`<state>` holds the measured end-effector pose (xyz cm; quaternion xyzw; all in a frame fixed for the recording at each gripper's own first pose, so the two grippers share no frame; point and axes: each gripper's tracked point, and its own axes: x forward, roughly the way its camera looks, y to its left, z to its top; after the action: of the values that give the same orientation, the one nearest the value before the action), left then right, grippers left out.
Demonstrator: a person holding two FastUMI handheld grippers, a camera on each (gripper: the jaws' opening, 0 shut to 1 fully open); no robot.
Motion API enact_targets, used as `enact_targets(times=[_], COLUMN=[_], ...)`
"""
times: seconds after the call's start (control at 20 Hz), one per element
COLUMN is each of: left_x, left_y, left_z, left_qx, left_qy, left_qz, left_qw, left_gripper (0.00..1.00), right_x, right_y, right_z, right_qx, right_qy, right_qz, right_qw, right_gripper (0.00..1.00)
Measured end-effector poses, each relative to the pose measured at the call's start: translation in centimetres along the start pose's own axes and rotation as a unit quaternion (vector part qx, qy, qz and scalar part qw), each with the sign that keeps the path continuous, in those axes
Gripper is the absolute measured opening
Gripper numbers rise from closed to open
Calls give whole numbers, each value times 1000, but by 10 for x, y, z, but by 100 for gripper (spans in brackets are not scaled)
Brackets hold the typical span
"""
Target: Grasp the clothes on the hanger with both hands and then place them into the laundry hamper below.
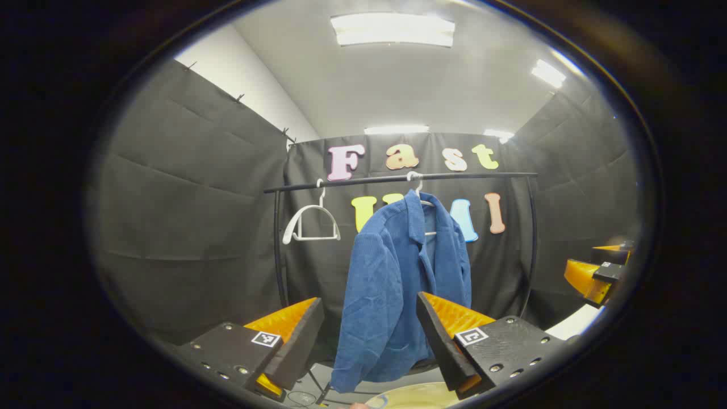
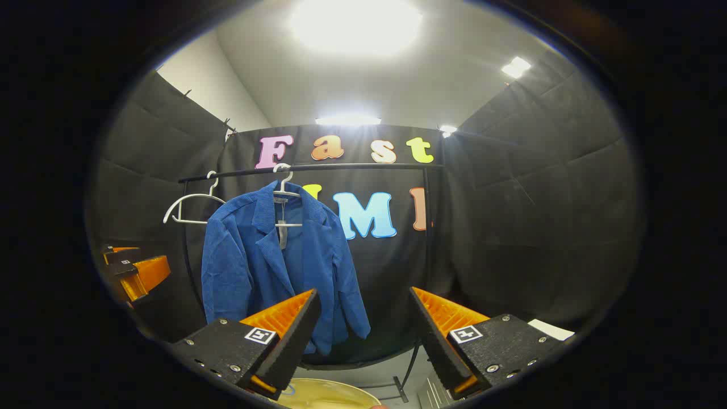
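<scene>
Left gripper view, left to right: empty white hanger (image 1: 311, 218) on black rail (image 1: 397, 179); left gripper (image 1: 369, 332), fingers apart, holding nothing; blue corduroy jacket (image 1: 397, 284) hanging from second hanger (image 1: 419, 190); laundry hamper (image 1: 417, 396) rim below. Right gripper (image 2: 363, 335) likewise spread, empty.

Place: a cloth-walled recording booth, set up as a laundry corner.
Walls: black cloth (image 1: 187, 227) hangs in pinned folds on three sides of the garment rail (image 1: 397, 179).
Ceiling: white, with flat light panels (image 1: 392, 29) above the rail.
Rail: a black bar on uprights; a blue jacket (image 1: 392, 284) on a white hanger (image 2: 282, 187) hangs from it, an empty white hanger (image 1: 311, 221) beside it.
Below the rail: a pale round hamper rim (image 2: 324, 393).
</scene>
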<state>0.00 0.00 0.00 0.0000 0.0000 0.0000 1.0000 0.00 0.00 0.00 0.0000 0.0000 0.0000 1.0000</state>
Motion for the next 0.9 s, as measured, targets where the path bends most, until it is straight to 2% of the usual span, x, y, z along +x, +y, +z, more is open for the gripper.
enact_targets(times=[0.5, 0.55, 0.6, 0.8, 0.85, 0.9], left_x=[-12, -14, -15, -15, -16, -16], left_y=[-4, -4, -3, -9, -10, -12], left_z=[12, 12, 13, 14, 13, 13], left_qx=[8, 9, 11, 13, 12, 11], left_qy=[-19, -20, -21, -21, -20, -19], left_qz=[-4, -4, -4, -6, -7, -8], left_qw=[1000, 1000, 1000, 1000, 1000, 1000], left_gripper=[95, 100, 95, 95, 95, 100], right_x=[-6, -8, -9, -8, -8, -8], right_y=[3, 3, 3, 6, 6, 7], right_z=[7, 7, 6, 6, 6, 7], right_qx=[2, 2, 1, 3, 3, 3], right_qy=[-8, -8, -7, -5, -5, -6], right_qz=[5, 6, 7, 10, 12, 13], right_qw=[1000, 1000, 1000, 1000, 1000, 1000], right_gripper=[95, 95, 95, 95, 95, 95])
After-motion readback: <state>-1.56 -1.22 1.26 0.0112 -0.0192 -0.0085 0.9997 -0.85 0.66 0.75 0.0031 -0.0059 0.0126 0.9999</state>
